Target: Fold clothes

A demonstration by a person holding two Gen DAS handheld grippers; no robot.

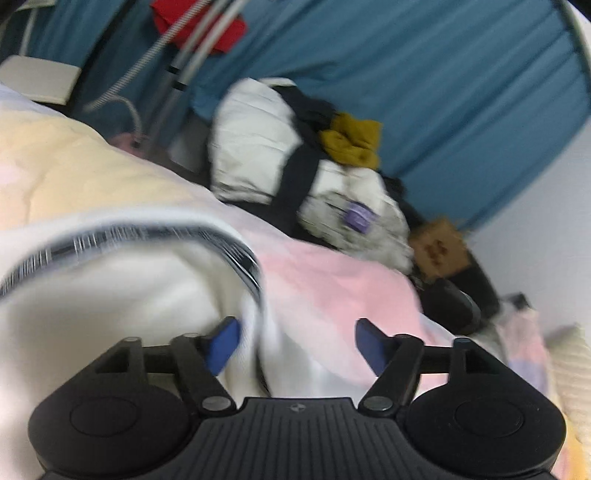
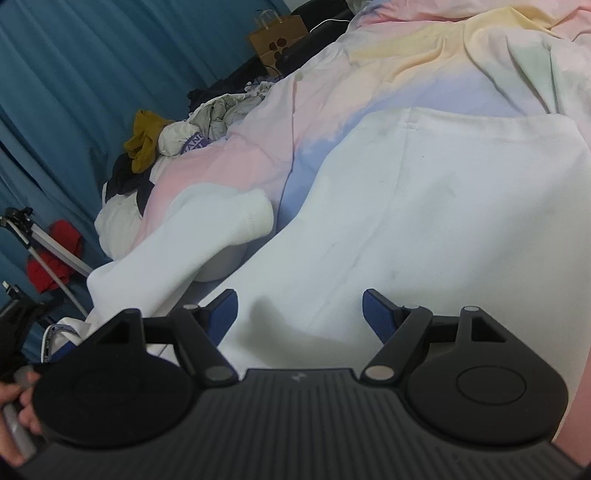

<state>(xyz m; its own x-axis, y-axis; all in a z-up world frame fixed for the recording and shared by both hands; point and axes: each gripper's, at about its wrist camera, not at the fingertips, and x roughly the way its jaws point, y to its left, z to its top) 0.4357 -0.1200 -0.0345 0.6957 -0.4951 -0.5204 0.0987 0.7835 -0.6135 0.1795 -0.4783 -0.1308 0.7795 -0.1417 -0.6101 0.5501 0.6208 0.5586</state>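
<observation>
Left wrist view, pretty blurry: left claw (image 1: 295, 345) is wide open with nothing in it, white top (image 1: 122, 280) bunched right under and left of it on the bed (image 1: 332, 280). Clothes pile (image 1: 295, 162) sits further ahead.

Right wrist view: right claw (image 2: 299, 314) also gaping, empty, hovering over the top (image 2: 424, 229) spread flat ahead. Paper bag (image 2: 277, 35) far off ahead-left, can't see what's inside.

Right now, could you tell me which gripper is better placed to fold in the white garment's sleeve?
Probably the left gripper. Its open jaws hang over the white garment's striped edge, on the side where the sleeve sticks out. The right gripper, also open, hovers over the garment's flat body.
</observation>
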